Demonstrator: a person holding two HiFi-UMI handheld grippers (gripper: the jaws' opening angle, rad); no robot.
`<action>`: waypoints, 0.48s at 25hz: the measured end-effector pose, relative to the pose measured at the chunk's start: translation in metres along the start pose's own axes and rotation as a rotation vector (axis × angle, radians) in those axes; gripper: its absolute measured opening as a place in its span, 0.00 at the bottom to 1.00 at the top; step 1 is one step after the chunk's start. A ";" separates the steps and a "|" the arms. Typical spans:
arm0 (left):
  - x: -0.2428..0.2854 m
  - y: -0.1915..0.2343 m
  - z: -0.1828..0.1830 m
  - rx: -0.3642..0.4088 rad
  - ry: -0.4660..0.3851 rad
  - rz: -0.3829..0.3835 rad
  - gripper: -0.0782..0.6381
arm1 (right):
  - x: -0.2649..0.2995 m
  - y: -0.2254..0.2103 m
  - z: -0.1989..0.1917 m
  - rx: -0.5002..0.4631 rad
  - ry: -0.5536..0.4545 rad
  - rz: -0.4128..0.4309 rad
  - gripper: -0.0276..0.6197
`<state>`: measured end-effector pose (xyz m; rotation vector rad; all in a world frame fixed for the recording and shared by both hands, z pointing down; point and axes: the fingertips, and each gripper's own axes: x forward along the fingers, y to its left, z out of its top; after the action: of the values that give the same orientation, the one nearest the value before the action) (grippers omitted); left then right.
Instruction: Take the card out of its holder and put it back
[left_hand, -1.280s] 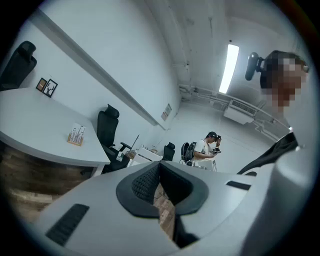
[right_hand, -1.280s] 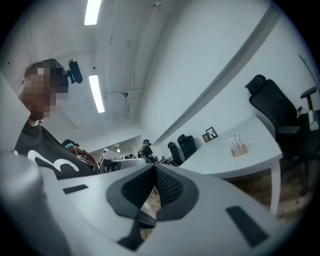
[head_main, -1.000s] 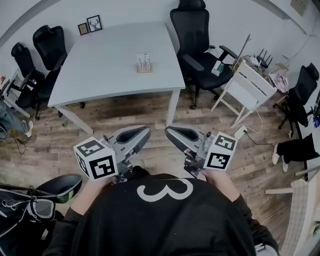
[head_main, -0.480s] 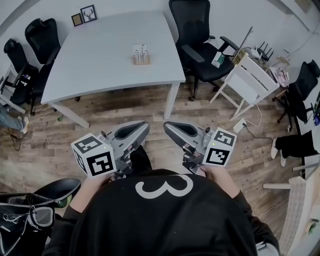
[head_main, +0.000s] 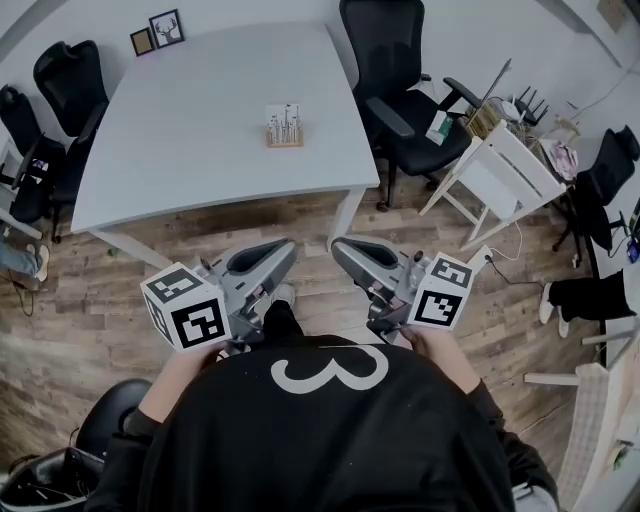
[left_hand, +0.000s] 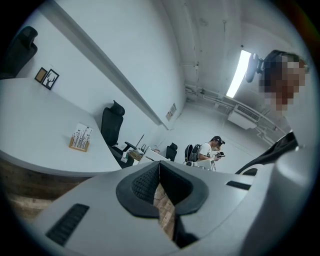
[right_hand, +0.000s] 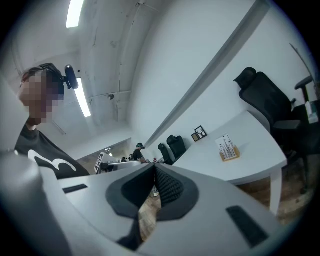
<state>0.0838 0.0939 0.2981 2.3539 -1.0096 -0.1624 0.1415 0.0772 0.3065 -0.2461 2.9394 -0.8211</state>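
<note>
The left tongs (head_main: 286, 245) are closed, their two dark ribbed pads pressed together with nothing between them. The right tongs (head_main: 338, 246) are closed and empty in the same way. A person in a black top (head_main: 320, 440) holds one pair in each hand, low in front of the body, so there are two pairs in all.

Both pairs hang over the brown wood-plank floor (head_main: 120, 290) on the near side of the large white rectangular counter (head_main: 190, 130), well apart from it, with their tips pointing towards it.

On the counter, right of its middle, stands one small wooden holder (head_main: 285, 142). One white printed card (head_main: 286, 115) stands upright in it, and neither pair of tongs touches it.

Two small black picture frames (head_main: 166, 27) stand at the counter's far left corner. Two black office chairs (head_main: 65, 80) stand off the counter's left side. A third black chair (head_main: 395, 70) stands by its far right corner.
</note>
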 end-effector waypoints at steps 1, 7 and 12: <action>0.003 0.010 0.007 0.002 0.000 -0.003 0.13 | 0.007 -0.007 0.006 0.000 -0.002 -0.003 0.06; 0.021 0.064 0.047 -0.010 0.012 -0.031 0.13 | 0.050 -0.047 0.039 -0.004 -0.002 -0.025 0.06; 0.036 0.118 0.072 -0.027 0.047 -0.046 0.13 | 0.086 -0.087 0.052 0.031 0.019 -0.060 0.06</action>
<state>0.0117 -0.0293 0.3065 2.3465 -0.9263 -0.1359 0.0743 -0.0378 0.3043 -0.3282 2.9475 -0.8816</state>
